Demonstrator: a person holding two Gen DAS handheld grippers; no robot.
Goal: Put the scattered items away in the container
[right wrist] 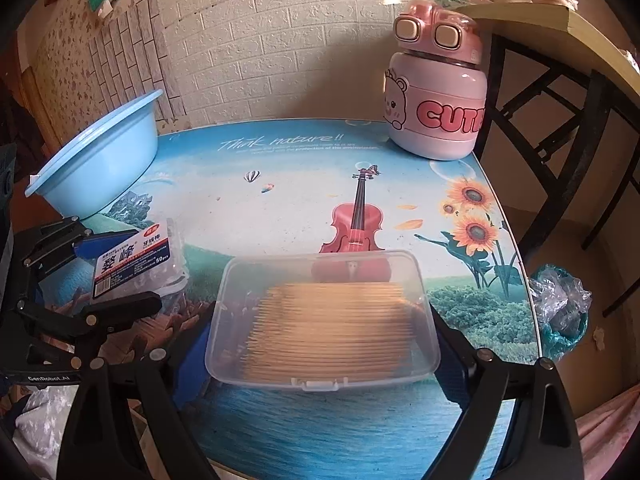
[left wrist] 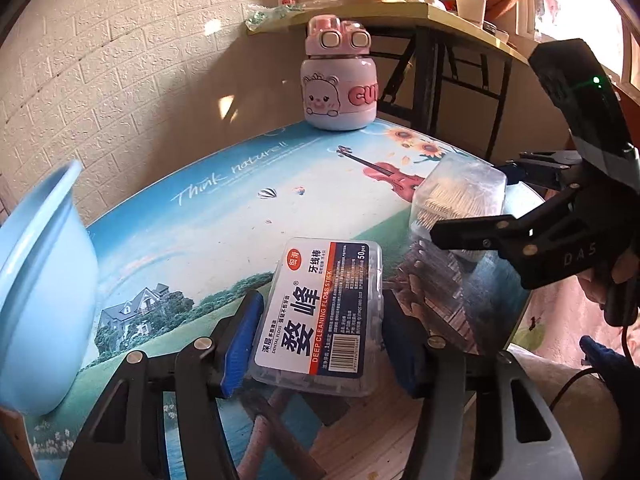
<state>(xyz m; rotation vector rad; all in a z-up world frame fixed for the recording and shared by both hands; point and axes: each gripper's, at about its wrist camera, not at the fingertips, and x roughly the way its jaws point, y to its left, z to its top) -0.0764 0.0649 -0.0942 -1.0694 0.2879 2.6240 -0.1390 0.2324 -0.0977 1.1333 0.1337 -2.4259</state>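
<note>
left tongs (left wrist: 320,336) clamped on the floss box (left wrist: 320,312), lower middle | right tongs (right wrist: 320,344) wide, straddling the toothpick box (right wrist: 324,320), can't tell if gripping | blue basin (right wrist: 96,160) at left edge | risk: slick plastic probably slips mid-carry, or tongs bump each other

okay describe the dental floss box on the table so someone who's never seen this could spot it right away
Start at the table printed with a violin and sunflowers. Near its front edge, toward the blue basin, lies the floss box, between the left claw's pads. Unlike the clear toothpick box beside it, it carries a white barcoded label.
</note>
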